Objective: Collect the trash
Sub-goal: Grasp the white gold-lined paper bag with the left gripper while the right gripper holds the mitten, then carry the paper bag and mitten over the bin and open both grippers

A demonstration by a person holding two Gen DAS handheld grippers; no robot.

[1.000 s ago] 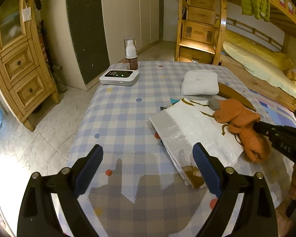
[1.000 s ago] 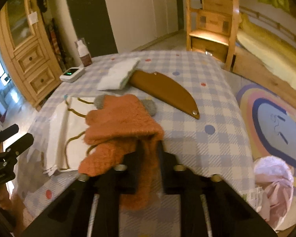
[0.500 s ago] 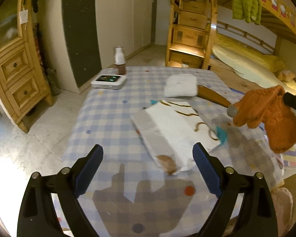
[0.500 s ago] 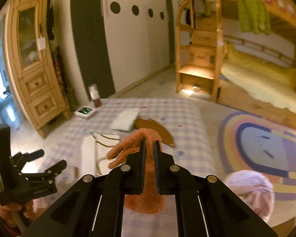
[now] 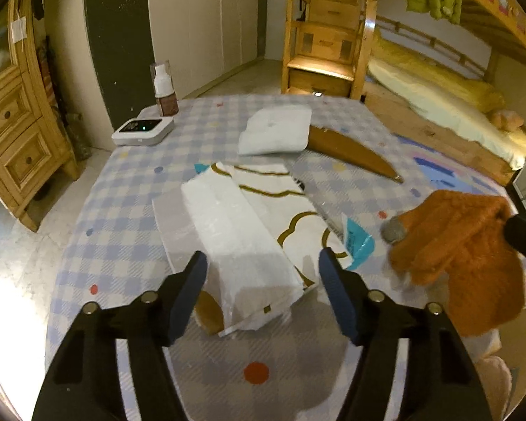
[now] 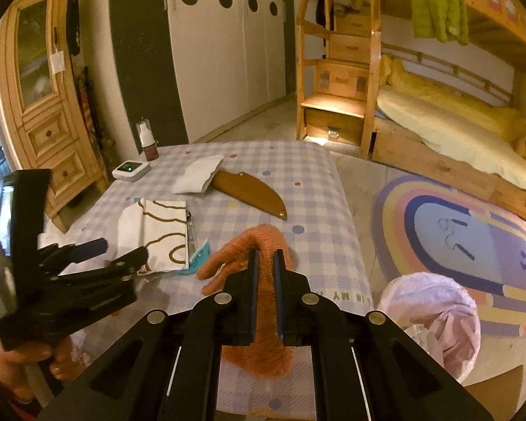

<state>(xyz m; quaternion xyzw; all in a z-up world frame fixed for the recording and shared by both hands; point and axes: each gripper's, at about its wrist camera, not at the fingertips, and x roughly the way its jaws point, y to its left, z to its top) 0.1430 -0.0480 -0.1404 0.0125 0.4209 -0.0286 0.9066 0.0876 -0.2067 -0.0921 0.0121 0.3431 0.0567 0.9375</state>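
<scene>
- A bedroom; a blue-checked cloth covers the table (image 5: 129, 189).
- The right gripper (image 6: 264, 273) pinches a fuzzy orange knitted glove (image 5: 463, 245), lifted at the table's three o'clock edge.
- The left gripper (image 5: 263, 273) hovers agape over the white plastic wrapper with brown lines (image 5: 249, 224).
- Judging by this, most trash remains uncollected; the pink bag (image 6: 438, 315) waits at four o'clock.

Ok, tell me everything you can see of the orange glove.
The orange glove is fuzzy knit, with a grey fingertip. The right gripper is shut on it, so it hangs limp above the checked tablecloth, fingers pointing toward the white bag. Nothing else visibly touches it.
</scene>
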